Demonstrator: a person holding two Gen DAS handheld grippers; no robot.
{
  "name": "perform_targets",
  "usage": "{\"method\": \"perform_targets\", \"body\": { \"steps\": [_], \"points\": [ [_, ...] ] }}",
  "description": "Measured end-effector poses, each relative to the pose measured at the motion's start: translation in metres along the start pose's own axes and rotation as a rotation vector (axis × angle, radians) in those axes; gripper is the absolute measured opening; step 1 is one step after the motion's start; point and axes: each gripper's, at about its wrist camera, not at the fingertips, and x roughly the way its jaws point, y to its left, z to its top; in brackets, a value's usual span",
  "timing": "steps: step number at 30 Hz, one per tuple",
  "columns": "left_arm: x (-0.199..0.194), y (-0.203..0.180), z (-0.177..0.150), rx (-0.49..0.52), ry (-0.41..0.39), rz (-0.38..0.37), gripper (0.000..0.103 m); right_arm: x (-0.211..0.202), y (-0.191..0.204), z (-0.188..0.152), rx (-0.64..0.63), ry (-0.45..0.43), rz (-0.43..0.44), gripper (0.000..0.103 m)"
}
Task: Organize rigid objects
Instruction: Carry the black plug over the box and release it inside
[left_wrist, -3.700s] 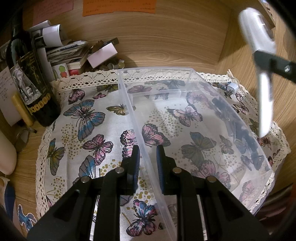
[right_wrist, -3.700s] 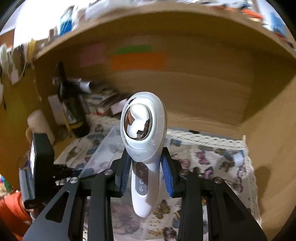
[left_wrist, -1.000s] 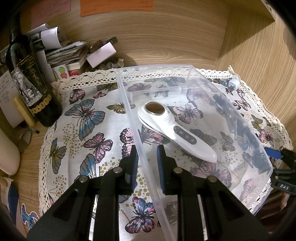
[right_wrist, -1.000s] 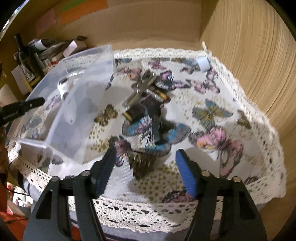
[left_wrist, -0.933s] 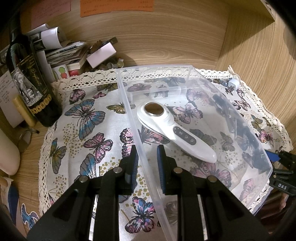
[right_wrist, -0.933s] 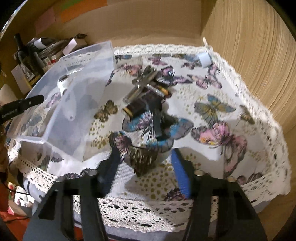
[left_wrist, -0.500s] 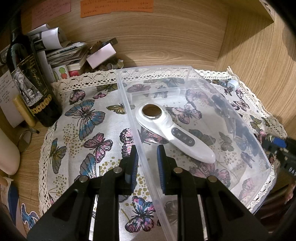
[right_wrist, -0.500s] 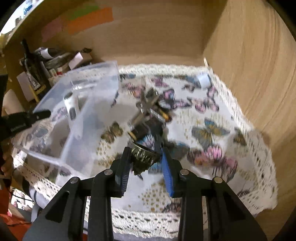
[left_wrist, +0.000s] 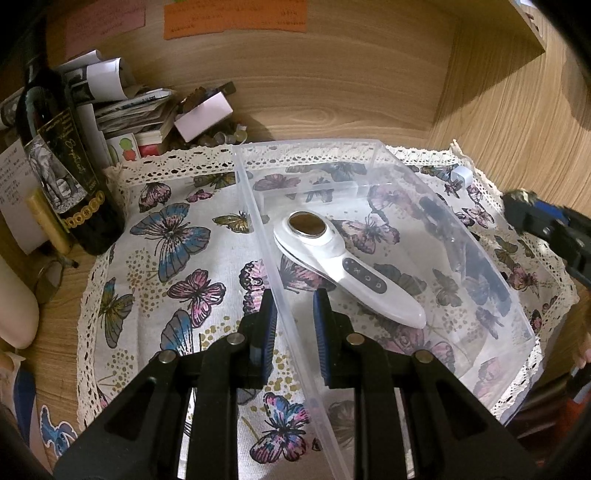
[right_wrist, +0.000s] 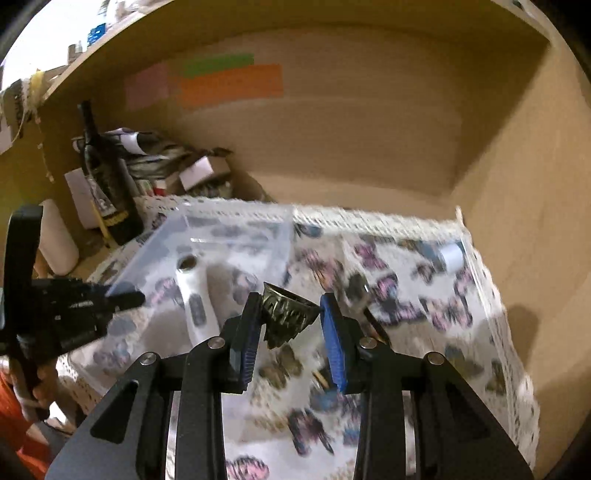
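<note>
Here no writing reads on the wine bottle (left_wrist: 70, 177) label

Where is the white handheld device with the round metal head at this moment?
In the left wrist view, the white handheld device lies flat inside the clear plastic bin, near its left wall, just ahead of the left hand-held gripper.

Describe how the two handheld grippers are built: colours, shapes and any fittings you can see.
Both the left gripper and the right gripper are matte black, with angular frames pierced by triangular cut-outs. Round silver bolt heads mark the joints. Each finger ends in a ribbed blue pad. No cables or sleeves show.
</note>
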Motion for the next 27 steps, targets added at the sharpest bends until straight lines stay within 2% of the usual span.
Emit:
{"method": "perform_targets", "body": {
  "steps": [7, 16, 27],
  "points": [
    [0.0, 0.0, 0.0, 0.0, 0.0, -0.002, 0.02, 0.024, 0.02, 0.018, -0.057, 0.014, 0.05, 0.03],
    [0.002, 0.0, 0.001, -0.004, 0.0, -0.008, 0.02, 0.058, 0.041, 0.033, -0.149, 0.108, 0.106, 0.03],
    [0.005, 0.002, 0.0, -0.007, 0.001, -0.015, 0.02, 0.097, 0.06, 0.032, -0.258, 0.232, 0.086, 0.03]
  ]
}}
